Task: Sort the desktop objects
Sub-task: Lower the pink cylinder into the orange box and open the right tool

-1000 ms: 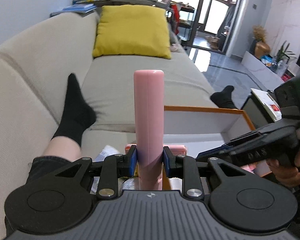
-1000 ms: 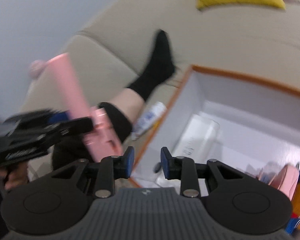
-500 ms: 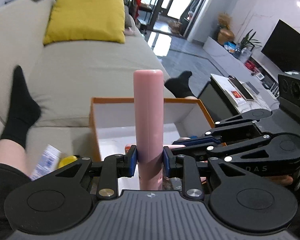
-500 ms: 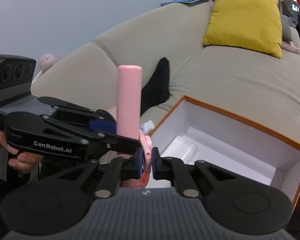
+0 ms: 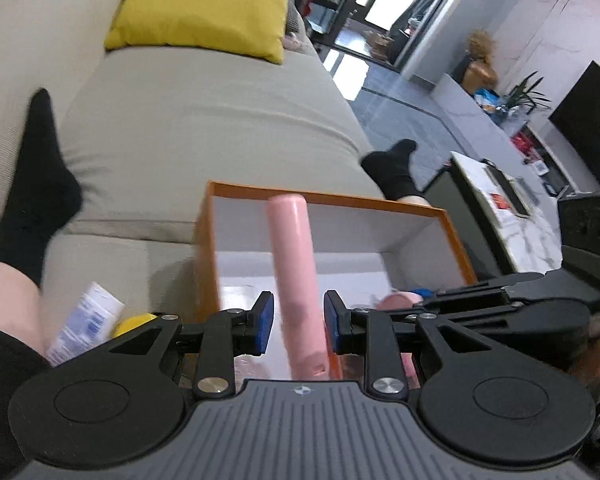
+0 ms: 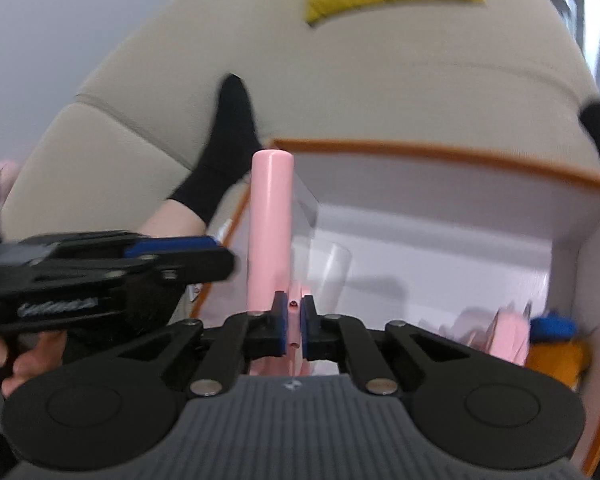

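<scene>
Two handheld tools meet over an open box (image 5: 456, 240) with an orange rim and white inside, which sits on a beige sofa (image 5: 204, 120). The right tool (image 6: 294, 322) is clamped shut on the flat lower part of a pink cylindrical object (image 6: 271, 224), whose long rounded body stands upright above the near left corner of the box. The left tool (image 5: 299, 320) is spread open, its blue-padded fingers (image 5: 265, 322) on either side of the same pink cylinder (image 5: 294, 264) with a gap on each side, not touching it. From the left view the cylinder rises between those fingers, with the box interior behind it. In the box's right corner lie a few small items in pink, blue and orange, too blurred to name. A clear plastic piece (image 6: 324, 264) lies on the box floor. Outside the box on the left are a white-and-blue tube (image 5: 86, 322) and a small yellow object (image 5: 134, 324). A yellow cushion (image 5: 204, 4) rests at the sofa's far end, and the person's black-socked feet (image 5: 40, 184) rest on the seat.
</scene>
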Tool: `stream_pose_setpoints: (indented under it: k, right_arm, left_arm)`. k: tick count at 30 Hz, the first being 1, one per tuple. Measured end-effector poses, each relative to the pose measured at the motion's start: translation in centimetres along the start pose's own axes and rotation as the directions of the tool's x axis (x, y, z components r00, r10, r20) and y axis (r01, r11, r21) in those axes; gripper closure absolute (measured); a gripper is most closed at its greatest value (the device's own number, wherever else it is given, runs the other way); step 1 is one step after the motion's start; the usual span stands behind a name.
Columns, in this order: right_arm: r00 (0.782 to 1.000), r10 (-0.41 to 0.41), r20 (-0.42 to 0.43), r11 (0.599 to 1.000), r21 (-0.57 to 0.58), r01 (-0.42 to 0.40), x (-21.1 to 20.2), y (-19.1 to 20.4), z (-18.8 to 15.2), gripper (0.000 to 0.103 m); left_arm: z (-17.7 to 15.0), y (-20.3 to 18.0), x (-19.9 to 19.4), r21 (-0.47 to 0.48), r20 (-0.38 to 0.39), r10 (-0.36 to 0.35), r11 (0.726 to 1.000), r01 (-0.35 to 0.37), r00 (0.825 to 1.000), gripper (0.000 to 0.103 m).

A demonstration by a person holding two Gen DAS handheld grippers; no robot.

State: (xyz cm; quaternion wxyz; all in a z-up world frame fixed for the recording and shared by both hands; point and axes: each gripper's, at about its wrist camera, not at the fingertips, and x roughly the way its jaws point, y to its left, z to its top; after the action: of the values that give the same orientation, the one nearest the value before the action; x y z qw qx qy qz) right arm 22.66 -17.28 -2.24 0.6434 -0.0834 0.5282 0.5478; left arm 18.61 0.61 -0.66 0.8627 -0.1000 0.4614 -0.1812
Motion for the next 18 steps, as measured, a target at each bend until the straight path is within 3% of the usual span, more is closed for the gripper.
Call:
stream_pose_setpoints:
  k: [8, 18]
  right_arm:
    - [0.99, -0.04, -0.137, 0.992, 0.111, 0.055, 4.1, -0.2, 1.5, 0.096]
    - [0.975, -0.05, -0.215, 0.986, 0.147, 0.083, 5.4, 1.5, 3.4, 0.093]
  left_arm:
    - [-1.4, 2.4, -1.2, -0.025, 0.021, 0.078, 0.997, -0.077, 0.997, 0.072]
    - [-3.4, 4.6, -1.3, -0.065, -0.005, 0.041, 0.997, -0.041, 0.999, 0.072]
